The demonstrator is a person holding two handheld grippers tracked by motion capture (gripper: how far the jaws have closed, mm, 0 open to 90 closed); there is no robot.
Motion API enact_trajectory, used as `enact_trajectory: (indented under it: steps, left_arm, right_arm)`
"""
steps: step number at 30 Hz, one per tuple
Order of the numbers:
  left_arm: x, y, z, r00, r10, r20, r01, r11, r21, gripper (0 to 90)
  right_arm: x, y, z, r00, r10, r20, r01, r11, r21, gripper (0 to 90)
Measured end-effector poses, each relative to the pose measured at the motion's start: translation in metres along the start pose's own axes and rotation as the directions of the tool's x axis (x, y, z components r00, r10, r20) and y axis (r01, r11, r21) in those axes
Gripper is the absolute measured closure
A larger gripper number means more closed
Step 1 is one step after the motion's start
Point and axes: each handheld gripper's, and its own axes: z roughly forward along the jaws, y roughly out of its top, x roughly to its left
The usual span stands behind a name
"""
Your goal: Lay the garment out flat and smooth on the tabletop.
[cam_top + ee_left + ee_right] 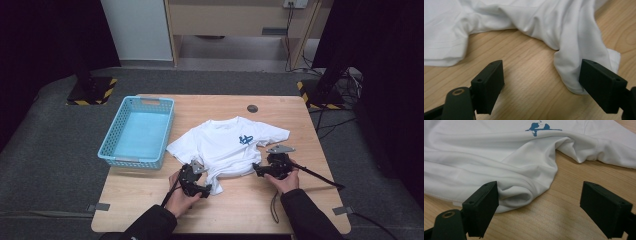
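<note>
A white T-shirt (pixel 225 145) with a small blue print (pixel 245 139) lies crumpled across the middle of the wooden table (pixel 150 200). My left gripper (pixel 204 190) sits at the shirt's near left corner. Its jaws stand wide open, and a hanging fold of the shirt (pixel 576 62) touches the right jaw. My right gripper (pixel 257 170) is at the shirt's near right edge, jaws wide open. A rolled hem of the shirt (pixel 519 195) rests against its left jaw, with bare wood in the gap.
A light blue plastic basket (pixel 136 131) stands on the table's left side, with nothing in it. A small round dark disc (pixel 252 108) sits near the table's far edge. Cables trail off the table's right side.
</note>
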Motion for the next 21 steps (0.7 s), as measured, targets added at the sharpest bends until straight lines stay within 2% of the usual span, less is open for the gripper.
enact_trajectory:
  steps: [3, 5, 8, 11, 13, 19, 21]
  left_arm:
    - [-0.006, 0.002, -0.001, 0.9994, -0.034, 0.005, 0.034, 0.9986, -0.041, 18.7]
    - [-0.013, 0.004, -0.003, 0.9975, -0.065, 0.029, 0.067, 0.9931, -0.097, 17.9]
    - [-0.023, 0.007, -0.004, 0.9971, -0.07, 0.029, 0.074, 0.9862, -0.148, 17.8]
    - [-0.03, 0.009, 0.0, 0.9967, -0.07, 0.04, 0.075, 0.9849, -0.156, 17.6]
    - [-0.033, 0.009, 0.004, 0.9975, -0.063, 0.033, 0.067, 0.9863, -0.151, 17.8]
    - [-0.036, 0.009, 0.018, 0.999, -0.046, 0.004, 0.046, 0.9934, -0.105, 18.3]
    - [-0.036, 0.009, 0.019, 0.9991, -0.042, -0.001, 0.041, 0.9929, -0.112, 17.5]
  right_arm:
    - [0.002, 0.0, -0.005, 0.9996, 0.011, -0.028, -0.011, 1.0, -0.018, 15.5]
    - [0.007, 0.0, -0.008, 0.9986, 0.01, -0.052, -0.011, 0.999, -0.035, 15.4]
    - [0.017, -0.001, -0.011, 0.9951, -0.023, -0.096, 0.02, 0.999, -0.034, 14.2]
    - [0.027, -0.003, -0.01, 0.9917, -0.073, -0.105, 0.073, 0.997, -0.005, 13.7]
    - [0.031, -0.004, -0.008, 0.9901, -0.091, -0.107, 0.093, 0.996, 0.014, 13.7]
    - [0.029, -0.006, 0.003, 0.9894, -0.133, -0.058, 0.137, 0.988, 0.075, 14.5]
    - [0.028, -0.004, 0.008, 0.9899, -0.134, -0.045, 0.137, 0.988, 0.075, 14.3]
